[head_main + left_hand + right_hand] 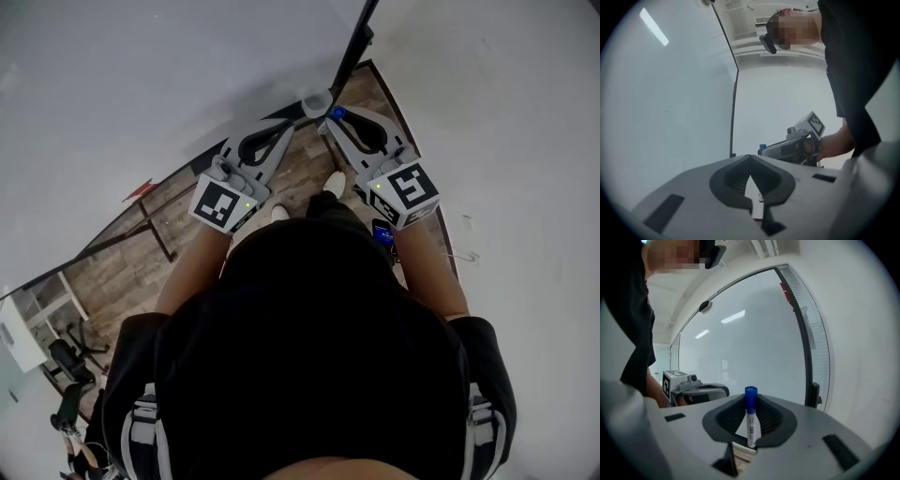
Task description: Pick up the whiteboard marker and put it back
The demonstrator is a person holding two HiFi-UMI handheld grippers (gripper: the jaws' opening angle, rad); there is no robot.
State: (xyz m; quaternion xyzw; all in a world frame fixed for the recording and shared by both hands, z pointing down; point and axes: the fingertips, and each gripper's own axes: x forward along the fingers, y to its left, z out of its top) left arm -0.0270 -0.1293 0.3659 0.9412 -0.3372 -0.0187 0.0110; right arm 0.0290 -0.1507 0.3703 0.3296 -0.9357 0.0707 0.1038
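The fingers (729, 417) of the right gripper (751, 401) were clamped on the whiteboard marker (751, 423). It stood upright between them with its blue cap (751, 396) poking up above the tips. On my feed the pads pressed it from both sides, so I judged the grip sound. The left gripper (750, 159) had its fingers (731, 180) together at the tips with nothing between them, so it carried nothing.

Both grippers were held up side by side, close in front of the whiteboard (754, 343), near its black frame (806, 357). From the head view the two sets of tips sat almost against that frame edge, with the marker's cap (337, 113) showing at the nose of the right gripper. The wooden floor (131, 253) lay far below them.

So I read the first half of the job as done: the marker was off whatever it had been lying on and was securely in the right gripper, clear of any surface. The second half remained, as the marker had not yet been set down anywhere. I could not make out a tray or ledge on the whiteboard in any view, so I could not tell how close it was to its resting place. What was left, in my judgement, was to bring the marker to that spot, lower it and let the fingers part.
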